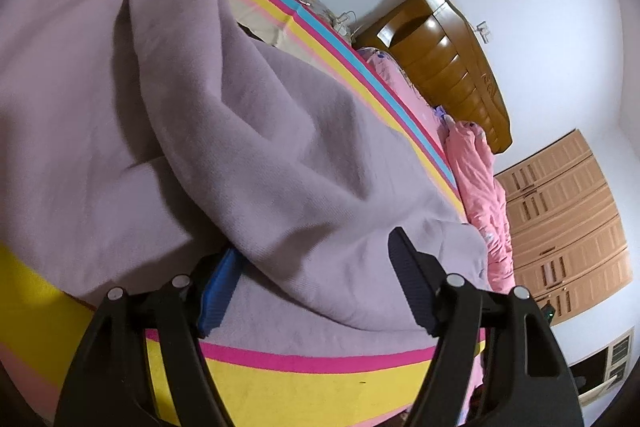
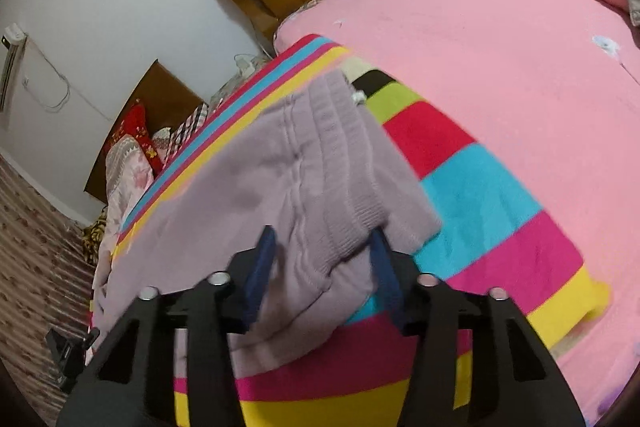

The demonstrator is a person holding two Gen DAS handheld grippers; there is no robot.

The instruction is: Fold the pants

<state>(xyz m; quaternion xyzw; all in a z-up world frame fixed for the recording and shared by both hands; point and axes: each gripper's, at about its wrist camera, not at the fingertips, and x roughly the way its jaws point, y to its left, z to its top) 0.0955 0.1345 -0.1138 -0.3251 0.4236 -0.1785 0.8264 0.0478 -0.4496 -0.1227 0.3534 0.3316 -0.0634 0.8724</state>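
Lilac pants (image 1: 248, 131) lie rumpled on a striped blanket (image 2: 492, 195); both grippers' jaws gape, the right gripper (image 2: 324, 259) seemingly straddling the waistband, the left gripper (image 1: 316, 267) over cloth.

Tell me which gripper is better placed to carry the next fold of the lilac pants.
Probably the right gripper: its open fingers straddle the ribbed waistband of the pants. The left gripper is open too, with only loose bunched cloth between its fingers.
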